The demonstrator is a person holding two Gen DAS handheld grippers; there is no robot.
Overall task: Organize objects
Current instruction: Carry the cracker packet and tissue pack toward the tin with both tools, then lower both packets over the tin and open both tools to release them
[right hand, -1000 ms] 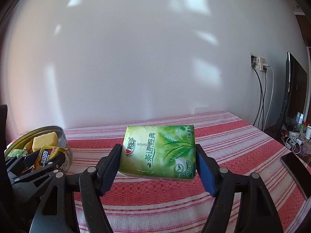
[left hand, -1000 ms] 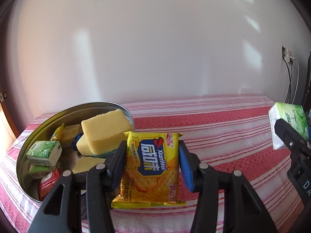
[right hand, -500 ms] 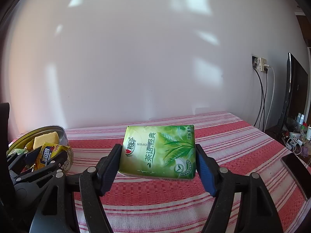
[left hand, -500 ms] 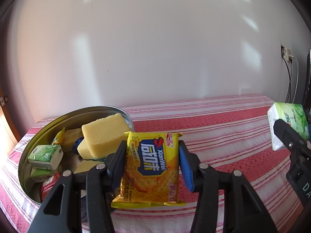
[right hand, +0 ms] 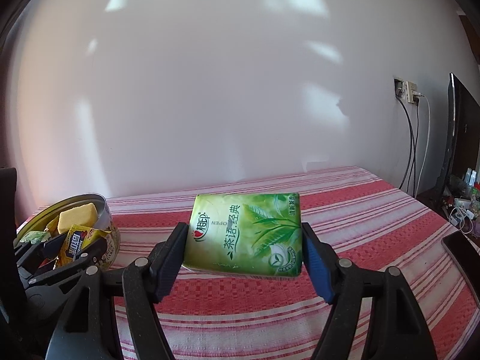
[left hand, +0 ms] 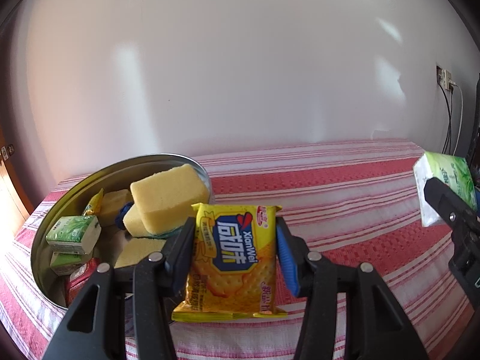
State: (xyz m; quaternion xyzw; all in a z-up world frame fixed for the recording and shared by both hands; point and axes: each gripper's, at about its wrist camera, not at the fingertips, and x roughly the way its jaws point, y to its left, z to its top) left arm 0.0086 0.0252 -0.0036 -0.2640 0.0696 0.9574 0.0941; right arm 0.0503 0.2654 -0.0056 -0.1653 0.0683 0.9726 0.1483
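Here the left gripper [left hand: 234, 258] is pinching a yellow cracker packet [left hand: 232, 265] by its side edges, holding it upright just beside the tin [left hand: 45, 240], above the striped cloth [left hand: 345, 210]. The right gripper [right hand: 244, 258] is squeezing a green tissue pack [right hand: 246, 234] across its width, clear of the cloth. Both look light — the packet is probably crinkly, slippery and crushable, the pack soft, so gentle side grips are suiting them.
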